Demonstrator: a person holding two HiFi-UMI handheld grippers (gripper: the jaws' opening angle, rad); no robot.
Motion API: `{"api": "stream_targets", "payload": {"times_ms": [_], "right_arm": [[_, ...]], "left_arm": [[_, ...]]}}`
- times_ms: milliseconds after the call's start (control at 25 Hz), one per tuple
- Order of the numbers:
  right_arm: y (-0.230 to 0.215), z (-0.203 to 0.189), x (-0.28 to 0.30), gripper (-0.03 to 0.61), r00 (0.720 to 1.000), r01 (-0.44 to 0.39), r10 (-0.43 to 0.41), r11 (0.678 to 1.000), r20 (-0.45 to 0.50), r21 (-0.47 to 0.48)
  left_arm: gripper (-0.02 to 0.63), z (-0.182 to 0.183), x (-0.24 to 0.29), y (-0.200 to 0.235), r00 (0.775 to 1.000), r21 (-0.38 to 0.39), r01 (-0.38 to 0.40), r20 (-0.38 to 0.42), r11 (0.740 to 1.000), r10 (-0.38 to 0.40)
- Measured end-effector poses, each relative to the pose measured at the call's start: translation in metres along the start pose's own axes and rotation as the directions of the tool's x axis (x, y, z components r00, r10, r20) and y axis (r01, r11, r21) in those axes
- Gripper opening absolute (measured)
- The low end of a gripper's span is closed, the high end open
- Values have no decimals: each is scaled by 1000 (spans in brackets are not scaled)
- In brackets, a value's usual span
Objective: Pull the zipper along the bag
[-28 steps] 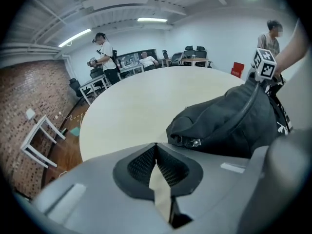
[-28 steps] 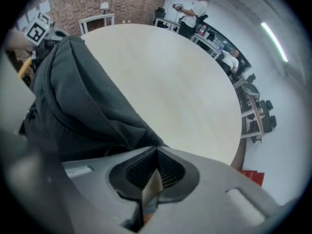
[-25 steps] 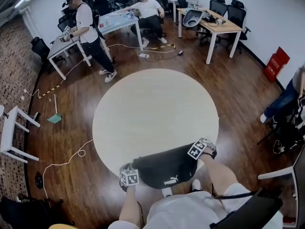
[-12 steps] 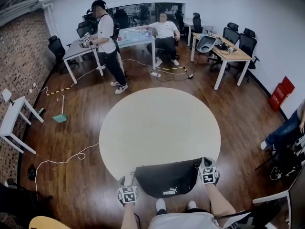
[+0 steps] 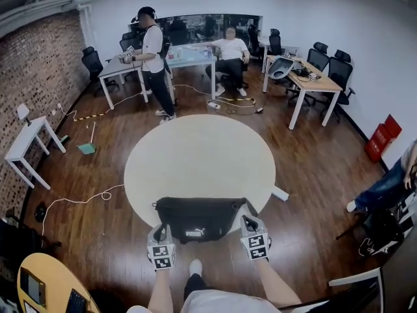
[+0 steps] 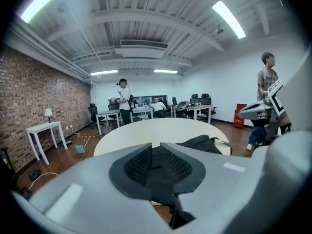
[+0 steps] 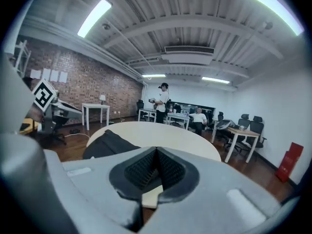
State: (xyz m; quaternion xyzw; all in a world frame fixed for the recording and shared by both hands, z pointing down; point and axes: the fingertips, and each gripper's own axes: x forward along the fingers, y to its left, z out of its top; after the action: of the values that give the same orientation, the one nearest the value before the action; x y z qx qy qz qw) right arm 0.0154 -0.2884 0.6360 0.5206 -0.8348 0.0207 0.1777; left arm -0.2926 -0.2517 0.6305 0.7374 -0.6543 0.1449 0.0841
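A black bag [image 5: 195, 218] with a white logo lies at the near edge of the round cream table [image 5: 195, 155]. In the head view my left gripper [image 5: 161, 248] hangs just off the bag's near left corner and my right gripper [image 5: 255, 238] just off its near right corner, both apart from the bag. In the left gripper view the jaws of the left gripper [image 6: 156, 147] are closing with a narrow gap and nothing between them; the bag [image 6: 202, 143] lies to the right. In the right gripper view the right gripper [image 7: 156, 152] is shut and empty, with the bag [image 7: 107, 143] to its left.
A person stands [image 5: 153, 57] and another sits [image 5: 229, 51] by desks at the back. Office chairs and a desk [image 5: 313, 77] stand at the back right. A white side table [image 5: 26, 142] is at the left, a cable [image 5: 78, 201] lies on the floor, and a yellow table [image 5: 45, 285] sits bottom left.
The view has tilted up. Both grippers have left the bag's ends and come back to its near side. The bag now lies square across the table's near edge.
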Motion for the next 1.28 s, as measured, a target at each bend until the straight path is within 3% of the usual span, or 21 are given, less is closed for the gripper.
{"api": "stream_targets", "payload": {"times_ms": [80, 280, 440, 640, 760, 1000, 1280], "right_arm": [[7, -1, -53, -11, 997, -56, 56, 998, 58, 6], [13, -5, -170, -11, 981, -143, 132, 987, 142, 73], [19, 27, -237, -11, 962, -184, 171, 982, 211, 47], [29, 90, -285, -11, 934, -163, 172, 985, 314, -55], [34, 113, -294, -11, 923, -140, 162, 986, 350, -87], [63, 124, -304, -11, 918, -128, 143, 990, 370, -64], [117, 115, -304, -11, 941, -174, 189, 982, 280, -77]], "left_arm": [[18, 11, -36, -55, 998, 8, 4, 57, 1000, -4], [17, 34, -129, -184, 983, -54, 82, 171, 995, -71], [17, 69, -190, -252, 959, 22, 179, 220, 984, -179], [17, 121, -232, -261, 936, 14, 170, 311, 985, -166], [17, 132, -245, -260, 932, 56, 141, 331, 988, -151], [17, 129, -273, -238, 921, 73, 115, 365, 991, -133], [17, 103, -291, -205, 928, 27, 148, 341, 989, -148]]}}
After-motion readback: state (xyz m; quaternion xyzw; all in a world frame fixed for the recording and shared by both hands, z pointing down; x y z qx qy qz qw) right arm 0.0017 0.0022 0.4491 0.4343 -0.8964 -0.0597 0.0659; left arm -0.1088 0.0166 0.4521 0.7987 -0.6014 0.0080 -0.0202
